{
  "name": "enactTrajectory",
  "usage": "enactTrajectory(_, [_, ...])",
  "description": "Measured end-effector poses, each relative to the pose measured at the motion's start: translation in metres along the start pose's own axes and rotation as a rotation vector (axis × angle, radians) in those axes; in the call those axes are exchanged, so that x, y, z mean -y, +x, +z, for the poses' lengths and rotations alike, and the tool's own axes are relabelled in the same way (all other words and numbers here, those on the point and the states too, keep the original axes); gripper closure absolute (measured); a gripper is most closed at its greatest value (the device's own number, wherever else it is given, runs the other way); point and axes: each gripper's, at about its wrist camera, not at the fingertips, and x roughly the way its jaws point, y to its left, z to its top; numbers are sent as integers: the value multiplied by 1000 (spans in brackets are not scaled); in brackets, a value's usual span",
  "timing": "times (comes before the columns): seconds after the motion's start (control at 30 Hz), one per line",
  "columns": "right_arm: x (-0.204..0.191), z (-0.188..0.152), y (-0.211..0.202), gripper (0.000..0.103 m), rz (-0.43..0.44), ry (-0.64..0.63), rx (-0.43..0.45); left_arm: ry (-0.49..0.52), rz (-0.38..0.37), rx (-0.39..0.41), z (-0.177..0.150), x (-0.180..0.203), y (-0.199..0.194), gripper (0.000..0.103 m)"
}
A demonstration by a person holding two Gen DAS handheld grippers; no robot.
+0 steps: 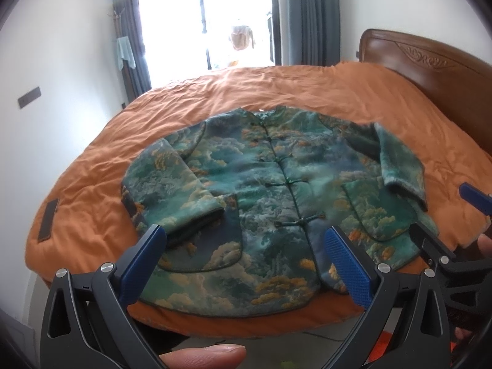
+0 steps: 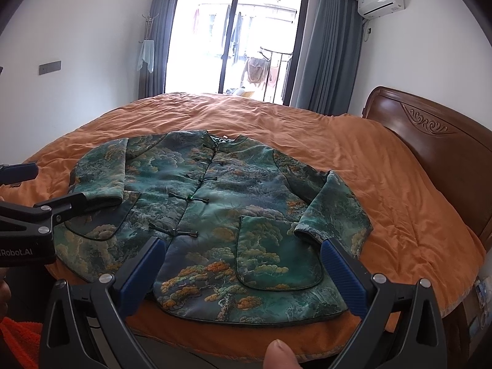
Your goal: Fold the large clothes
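A bed (image 2: 384, 166) under an orange cover fills the room from near edge to far window, its carved wooden headboard (image 2: 430, 135) on the right. On the near half lies the task's garment, a quilted green jacket (image 2: 215, 215) printed with clouds and golden trees, front up, buttoned with knotted frog closures (image 2: 187, 198). Its long axis runs from the hem at the near edge of the bed to the collar on the far side. The left sleeve (image 1: 181, 190) is bent in over the left pocket; the right sleeve (image 2: 335, 212) angles down beside the right pocket.

Both claws hover just short of the hem, touching nothing. The left gripper (image 1: 246, 261) stands released, its blue pads wide apart over the left half of the hem; the right gripper (image 2: 243, 273) is likewise spread and empty over the right half. Each cuff thus lies ahead of its own claw, the right sleeve seemingly closest to the right one, so a sleeve-inward fold looks the likely opening move.
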Motion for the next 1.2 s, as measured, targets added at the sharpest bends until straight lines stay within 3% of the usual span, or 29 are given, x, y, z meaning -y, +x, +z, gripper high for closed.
enactTrajectory(0.87, [7,0,-1,0,7,52,14,-13,9,23,-2,0,-5,0])
enactTrajectory(1.2, [11,-3,0,0,-40,47,15,-4,17,16,-1,-2,-7,0])
